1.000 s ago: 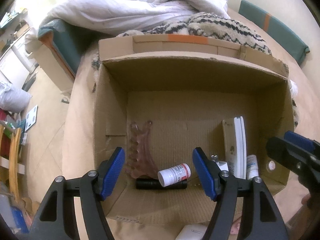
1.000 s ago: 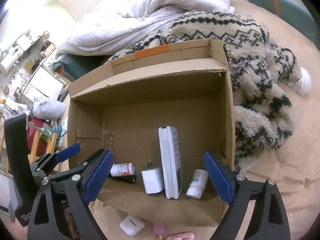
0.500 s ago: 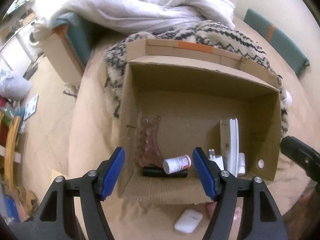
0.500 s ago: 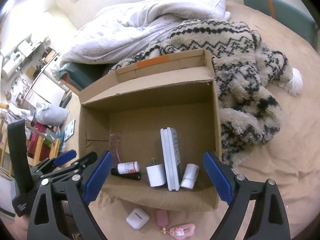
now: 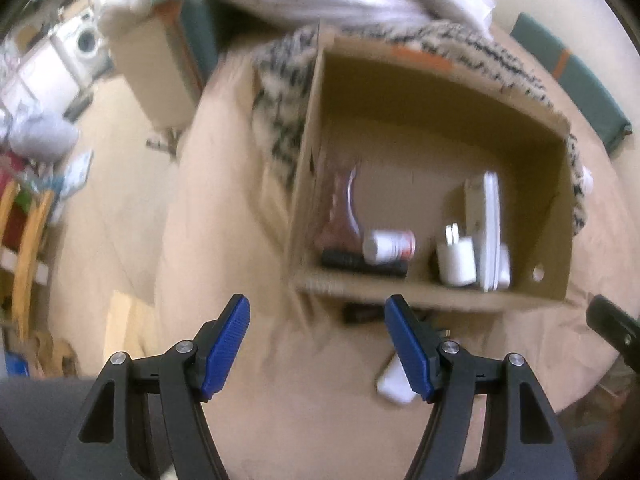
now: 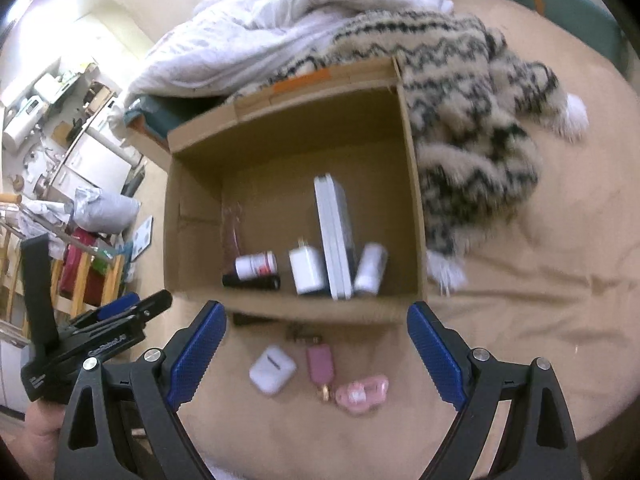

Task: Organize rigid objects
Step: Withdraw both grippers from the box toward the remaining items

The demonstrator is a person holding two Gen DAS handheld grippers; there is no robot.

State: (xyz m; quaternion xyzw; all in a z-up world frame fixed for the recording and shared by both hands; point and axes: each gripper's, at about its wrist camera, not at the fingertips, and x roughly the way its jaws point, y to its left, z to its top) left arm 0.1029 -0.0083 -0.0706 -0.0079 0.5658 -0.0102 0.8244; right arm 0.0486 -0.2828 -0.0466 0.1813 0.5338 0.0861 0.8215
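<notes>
A: Starting with the biggest thing, what filled the views?

B: A tan bedsheet spread under everything; at twelve o'clock lay a white duvet, and at two o'clock a patterned fleece blanket pressed against the right wall of the cardboard box; the box stood open-topped, just beyond both tools.

A: And inside it?

B: Along the near wall, a flat white device stood on edge at the centre; a white charger touched its left side; a small white bottle leaned at its right; at nine o'clock from the charger a red-labelled pill bottle lay on its side atop a black tube; a reddish comb-like piece leaned behind them, blurred.

A: Outside the box?

B: At six o'clock from it, on the sheet, lay a white earbud case, a pink tag and a pink charm, close together; something dark sat against the box front, too blurred to name.

A: The tongs?

B: The right gripper was spread wide, holding nothing, the three small items lying between its blue pads; the left gripper gaped wide too, empty, above the sheet; the earbud case peeked past its right finger.
</notes>
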